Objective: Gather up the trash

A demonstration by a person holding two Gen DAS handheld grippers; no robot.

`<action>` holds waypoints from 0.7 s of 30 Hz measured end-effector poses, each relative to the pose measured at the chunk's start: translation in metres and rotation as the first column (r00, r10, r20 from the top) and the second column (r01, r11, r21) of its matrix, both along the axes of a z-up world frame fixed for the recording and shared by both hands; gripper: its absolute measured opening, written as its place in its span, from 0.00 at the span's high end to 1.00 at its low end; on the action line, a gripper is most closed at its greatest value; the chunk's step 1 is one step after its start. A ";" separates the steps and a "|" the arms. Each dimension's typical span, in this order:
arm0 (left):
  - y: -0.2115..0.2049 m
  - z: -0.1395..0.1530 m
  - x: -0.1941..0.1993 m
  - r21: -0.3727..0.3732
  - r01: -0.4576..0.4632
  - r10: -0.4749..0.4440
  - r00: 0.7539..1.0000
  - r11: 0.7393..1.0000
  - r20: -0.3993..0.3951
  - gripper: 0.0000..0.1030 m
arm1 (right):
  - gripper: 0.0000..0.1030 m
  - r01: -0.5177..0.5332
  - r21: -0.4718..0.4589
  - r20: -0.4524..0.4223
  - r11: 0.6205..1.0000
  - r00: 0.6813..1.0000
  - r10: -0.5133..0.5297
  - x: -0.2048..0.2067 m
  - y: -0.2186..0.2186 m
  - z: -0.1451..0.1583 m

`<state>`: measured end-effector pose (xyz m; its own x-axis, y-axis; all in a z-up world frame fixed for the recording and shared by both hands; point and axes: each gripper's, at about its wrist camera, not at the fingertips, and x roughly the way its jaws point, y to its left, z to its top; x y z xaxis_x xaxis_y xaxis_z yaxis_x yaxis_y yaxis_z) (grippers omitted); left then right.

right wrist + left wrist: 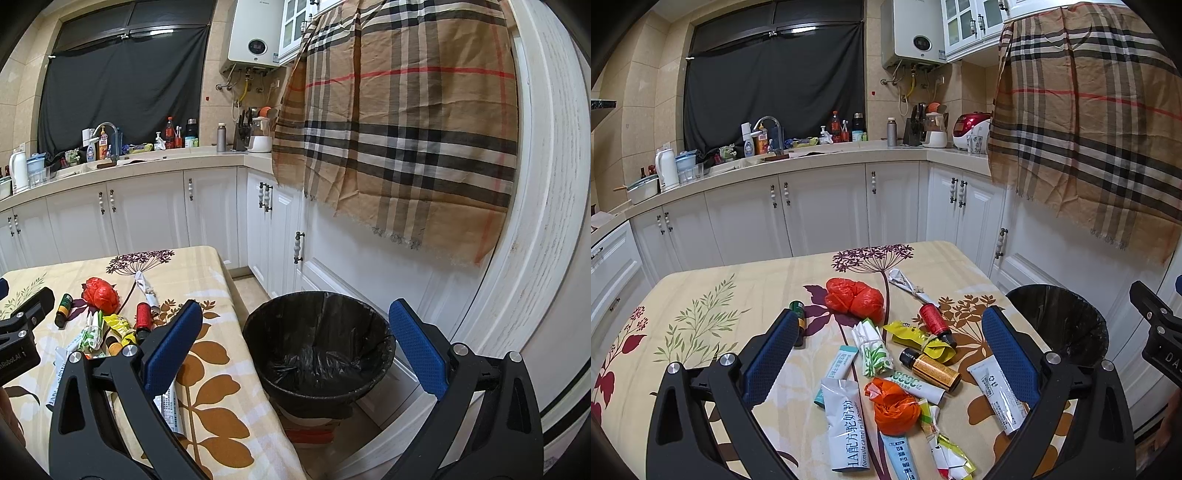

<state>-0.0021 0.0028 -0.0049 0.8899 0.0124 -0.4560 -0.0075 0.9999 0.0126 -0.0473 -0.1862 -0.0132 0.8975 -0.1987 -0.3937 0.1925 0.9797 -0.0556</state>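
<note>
Blue-padded fingers of the left gripper (890, 354) are hanging spread wide above the litter on the floral tablecloth (701, 295), holding nothing, while the right gripper (295, 350) is hovering equally spread and empty over the black-lined bin (317, 354) that is standing just off the table's right edge. Nothing appears to be lying in the bin liner, so by my reading the collecting is only beginning. The trash is sitting in a loose cluster mid-table: a red plastic bag (854, 300) at the far side, an orange plastic wad (895, 408) nearer, a red-labelled bottle (936, 323) lying on a yellow wrapper (916, 338), an amber bottle (931, 369), a green bottle (798, 314) partly behind the left finger, a white tube (999, 395) by the right finger, a white milk-powder sachet (846, 424), and folded green-and-white packets (873, 347). For a clean first pick I would be choosing an outlying, firm piece such as the white tube or the amber bottle, lowering the pads to straddle it across its narrow width, and closing squarely so it is not rolling away. The crumpled bags are probably squashing easily, so a deep bite is suiting them better than a tip pinch. Overlapping items are risking a double grab or dragging neighbours off the cloth.
</note>
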 end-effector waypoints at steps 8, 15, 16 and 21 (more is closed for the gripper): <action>0.001 -0.002 0.001 0.001 0.000 0.000 1.000 1.000 -0.001 0.06 | 0.05 0.000 0.001 0.000 1.000 1.000 0.000 0.000 0.000 0.000; 0.003 -0.005 0.000 0.003 -0.001 0.001 1.000 1.000 -0.004 0.06 | 0.04 0.001 0.000 0.000 1.000 1.000 -0.001 0.000 0.000 0.000; 0.003 -0.005 0.000 0.002 -0.001 0.001 1.000 1.000 -0.004 0.06 | 0.04 0.001 0.000 0.000 1.000 1.000 -0.001 0.000 -0.001 0.000; 0.003 -0.005 0.000 0.003 0.000 0.000 1.000 1.000 -0.004 0.06 | 0.04 0.000 -0.001 0.000 1.000 1.000 0.000 -0.001 -0.001 0.000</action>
